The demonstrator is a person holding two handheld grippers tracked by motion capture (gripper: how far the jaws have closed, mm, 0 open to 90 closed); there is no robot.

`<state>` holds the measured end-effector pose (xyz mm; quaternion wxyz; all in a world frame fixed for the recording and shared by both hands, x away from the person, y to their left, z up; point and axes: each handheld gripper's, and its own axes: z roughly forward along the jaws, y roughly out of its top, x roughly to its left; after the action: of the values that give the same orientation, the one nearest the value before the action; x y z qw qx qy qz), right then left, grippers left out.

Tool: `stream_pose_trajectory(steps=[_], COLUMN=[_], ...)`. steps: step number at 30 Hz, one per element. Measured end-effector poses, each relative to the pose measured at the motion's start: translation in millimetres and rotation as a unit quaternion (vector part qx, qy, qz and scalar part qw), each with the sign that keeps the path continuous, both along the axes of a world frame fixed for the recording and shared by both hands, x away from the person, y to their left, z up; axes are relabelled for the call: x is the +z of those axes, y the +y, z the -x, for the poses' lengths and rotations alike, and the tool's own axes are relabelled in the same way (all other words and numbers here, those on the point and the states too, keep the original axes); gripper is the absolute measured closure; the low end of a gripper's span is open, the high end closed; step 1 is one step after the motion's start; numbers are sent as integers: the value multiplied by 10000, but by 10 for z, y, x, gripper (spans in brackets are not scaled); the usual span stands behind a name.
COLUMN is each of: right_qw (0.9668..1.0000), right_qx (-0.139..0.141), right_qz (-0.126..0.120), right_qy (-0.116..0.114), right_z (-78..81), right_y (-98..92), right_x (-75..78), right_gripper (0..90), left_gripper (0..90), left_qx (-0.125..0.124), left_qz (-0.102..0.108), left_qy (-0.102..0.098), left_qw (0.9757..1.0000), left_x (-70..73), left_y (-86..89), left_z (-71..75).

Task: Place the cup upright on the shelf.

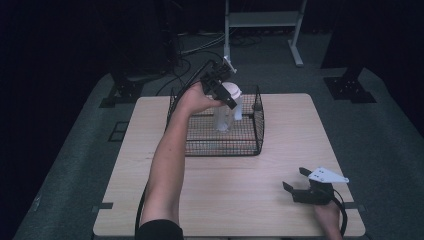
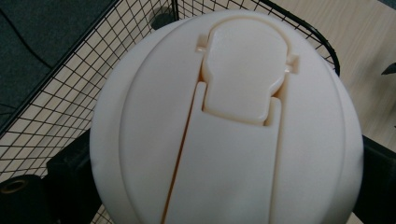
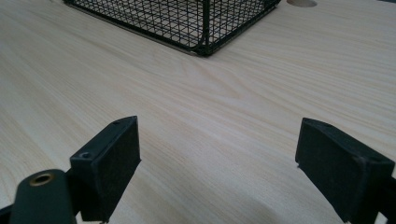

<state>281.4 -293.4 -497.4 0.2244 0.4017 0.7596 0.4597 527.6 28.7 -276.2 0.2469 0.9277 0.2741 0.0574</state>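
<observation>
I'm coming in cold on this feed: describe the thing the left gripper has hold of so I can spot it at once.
Start at the wooden table and find the black wire basket on its far half. Standing upright inside it is a clear bottle, with the left gripper clamped at its top. Its round white flip-top cap marks it out: it is the one pale thing in the basket.

Dim, dark-edged high view; both claw views evenly lit, soft up close.

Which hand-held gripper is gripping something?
The left hand-held gripper: shut on the white-lidded clear plastic bottle over the black wire basket. The right hand-held gripper is open.
</observation>
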Motion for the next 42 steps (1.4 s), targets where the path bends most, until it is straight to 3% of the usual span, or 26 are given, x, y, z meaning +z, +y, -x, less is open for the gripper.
stream_pose_trajectory(steps=[13, 24, 34, 37, 38, 42], right_qw=[10000, 10000, 10000, 10000, 10000, 10000], right_qx=[3, 8, 18, 42, 56, 75], right_qz=[-30, -42, -39, -41, -63, -51], right_qy=[18, 10, 15, 15, 20, 20], right_z=[6, 4, 3, 3, -2, -1], right_y=[-1, -3, -6, -8, -12, -10], right_x=[2, 0, -1, -1, -2, -3], right_gripper=[129, 129, 129, 129, 129, 129], left_gripper=[50, 50, 49, 49, 49, 48], left_qx=[138, 279, 327, 266, 243, 208], left_qz=[-21, -6, 51, 68, 162, 205], left_qy=[172, 96, 172, 215, 131, 100], left_qw=[9998, 9996, 9993, 9994, 9995, 9995], left_x=[-290, -426, -565, -625, -633, -647], left_y=[6, 56, 119, 119, 129, 155], left_z=[-72, -91, -118, -108, -87, -71])
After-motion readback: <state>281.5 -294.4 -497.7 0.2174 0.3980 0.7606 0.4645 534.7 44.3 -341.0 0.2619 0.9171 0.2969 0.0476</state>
